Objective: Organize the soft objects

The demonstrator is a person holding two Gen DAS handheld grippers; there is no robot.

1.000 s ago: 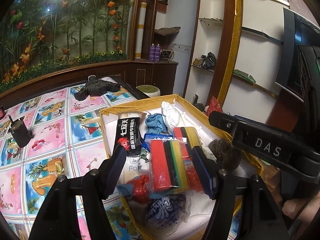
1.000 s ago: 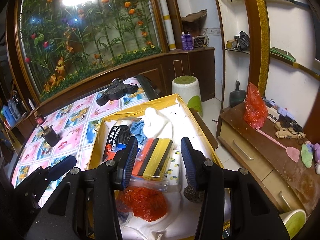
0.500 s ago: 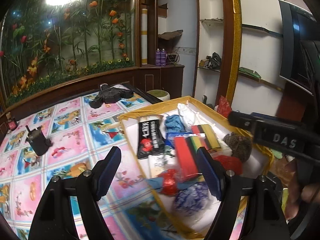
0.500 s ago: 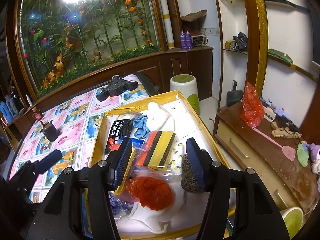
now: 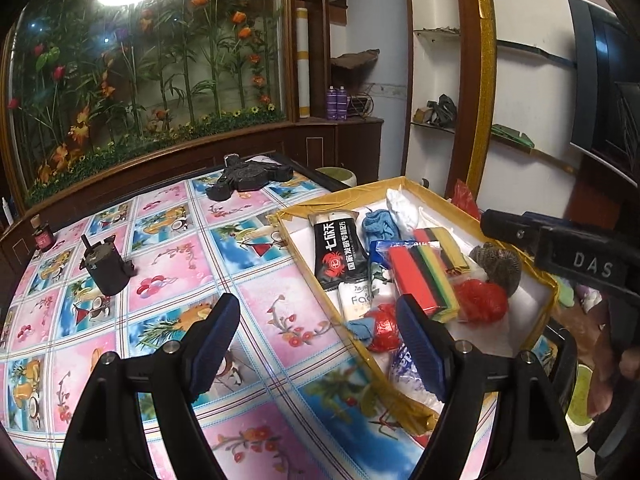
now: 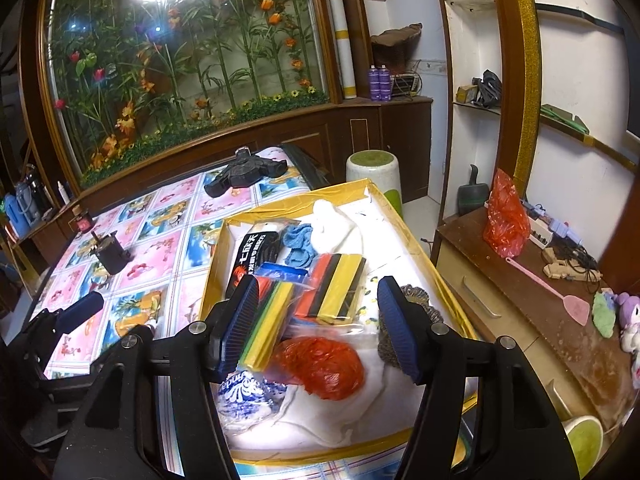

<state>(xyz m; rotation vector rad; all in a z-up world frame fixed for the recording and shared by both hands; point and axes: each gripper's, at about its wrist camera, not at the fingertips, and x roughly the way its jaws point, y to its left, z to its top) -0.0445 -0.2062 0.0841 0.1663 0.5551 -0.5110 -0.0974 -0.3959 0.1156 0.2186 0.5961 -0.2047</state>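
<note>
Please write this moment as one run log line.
left gripper: open, empty, jaws just opening | right gripper: open, empty, jaws just opening | sponge packs: in gold box

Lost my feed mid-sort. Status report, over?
Left gripper and right gripper open, jaws just widened, nothing held. Sponge packs and red mesh ball lie in the gold-rimmed box. Nothing blocking.
</note>
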